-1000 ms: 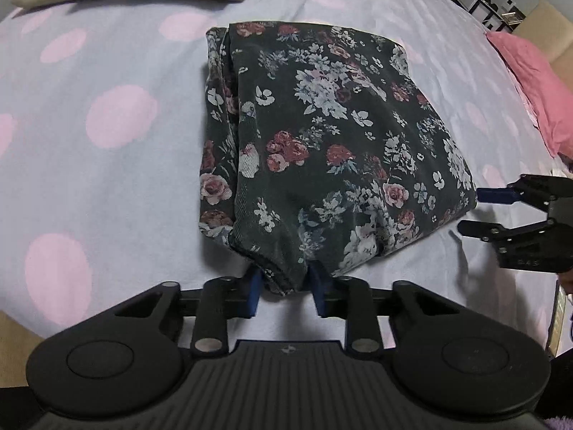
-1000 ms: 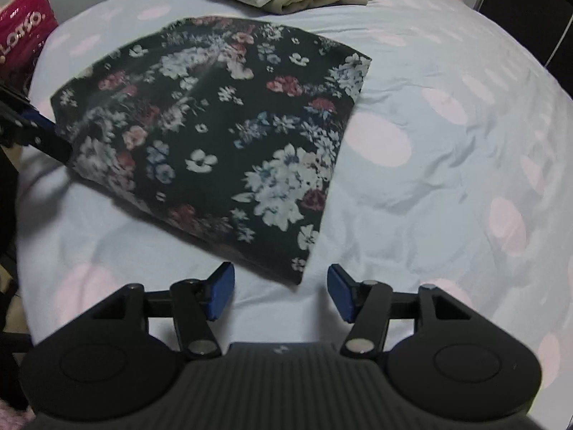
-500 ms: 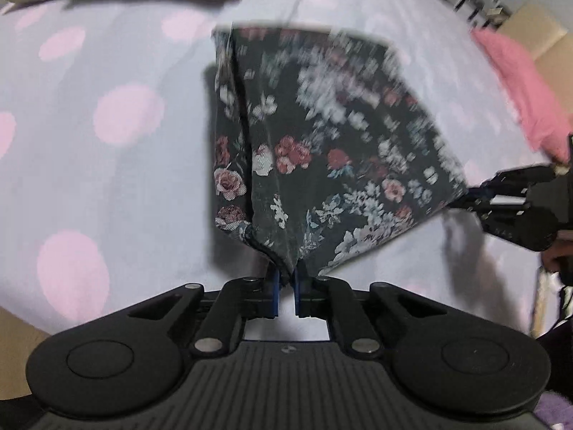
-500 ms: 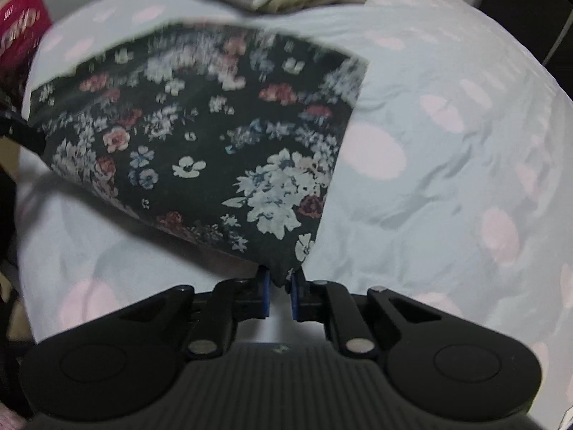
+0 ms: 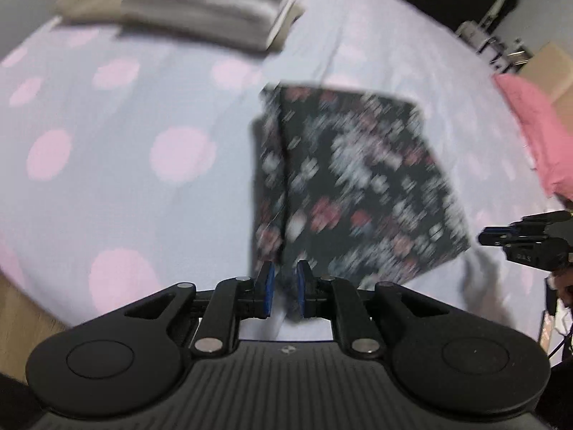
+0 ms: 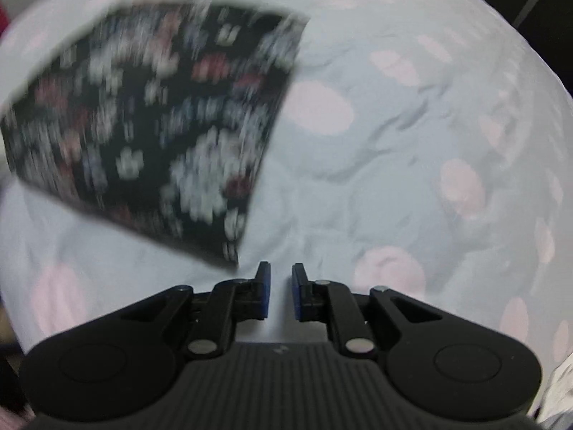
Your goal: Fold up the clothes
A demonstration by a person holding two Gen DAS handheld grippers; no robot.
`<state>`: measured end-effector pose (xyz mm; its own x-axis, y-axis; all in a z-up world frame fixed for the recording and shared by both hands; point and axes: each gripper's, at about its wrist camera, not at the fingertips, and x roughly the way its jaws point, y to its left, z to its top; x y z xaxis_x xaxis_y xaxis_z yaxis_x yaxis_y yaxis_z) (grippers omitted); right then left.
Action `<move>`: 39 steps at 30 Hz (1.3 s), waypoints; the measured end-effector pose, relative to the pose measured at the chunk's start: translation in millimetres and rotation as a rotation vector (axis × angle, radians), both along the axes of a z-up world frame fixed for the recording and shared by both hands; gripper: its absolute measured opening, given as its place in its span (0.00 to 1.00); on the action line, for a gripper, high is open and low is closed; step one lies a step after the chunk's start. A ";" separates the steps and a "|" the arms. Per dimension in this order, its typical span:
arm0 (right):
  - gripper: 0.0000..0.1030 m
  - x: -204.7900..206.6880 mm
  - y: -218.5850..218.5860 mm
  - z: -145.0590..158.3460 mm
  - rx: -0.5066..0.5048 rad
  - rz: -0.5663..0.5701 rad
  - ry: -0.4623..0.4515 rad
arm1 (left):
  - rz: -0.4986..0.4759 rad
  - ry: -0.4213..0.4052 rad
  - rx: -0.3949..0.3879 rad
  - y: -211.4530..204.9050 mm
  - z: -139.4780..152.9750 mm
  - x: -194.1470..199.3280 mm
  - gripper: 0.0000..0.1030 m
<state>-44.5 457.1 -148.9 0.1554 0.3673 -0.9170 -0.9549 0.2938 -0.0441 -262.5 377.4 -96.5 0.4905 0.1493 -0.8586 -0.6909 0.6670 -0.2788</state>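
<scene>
- Your left hand-held gripper has its blue pads drawn close, with a small gap. The near corner of the floral garment sits between them. Motion blur hides whether they grip it.
- Your right hand-held gripper has its pads nearly together with bare sheet showing in the gap; it pinches nothing, and the garment's corner lies just beside it, to its left.
- The dark floral garment is folded into a rough rectangle on the bed, which wears a pale sheet with pink dots.
- A stack of folded cream and white clothes sits at the bed's far side, well apart from the garment.
- A pink pillow lies at the right edge of the bed.
</scene>
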 end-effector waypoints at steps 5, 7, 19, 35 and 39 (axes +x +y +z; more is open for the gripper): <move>0.30 -3.9 2.9 22.7 0.157 -0.109 0.144 | -0.054 -0.012 0.054 -2.1 4.1 22.7 0.15; 0.31 -17.0 11.9 26.4 0.196 -0.100 0.156 | -0.070 0.015 0.063 -2.8 -5.1 32.8 0.15; 0.38 -21.3 40.6 2.5 0.155 -0.119 0.136 | -0.031 0.194 0.069 20.0 -48.8 40.7 0.15; 0.50 -36.2 -14.0 -14.1 0.287 -0.620 0.616 | -0.193 0.147 0.016 0.2 -16.2 82.5 0.29; 0.50 -41.9 -11.1 -29.8 0.321 -0.690 0.710 | -0.205 0.174 0.022 -1.1 -29.3 89.4 0.29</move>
<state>-86.4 446.0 -178.7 -0.1129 0.6467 -0.7543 -0.3500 0.6847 0.6393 -173.1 376.3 -125.8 0.3580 0.0813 -0.9302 -0.5766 0.8028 -0.1518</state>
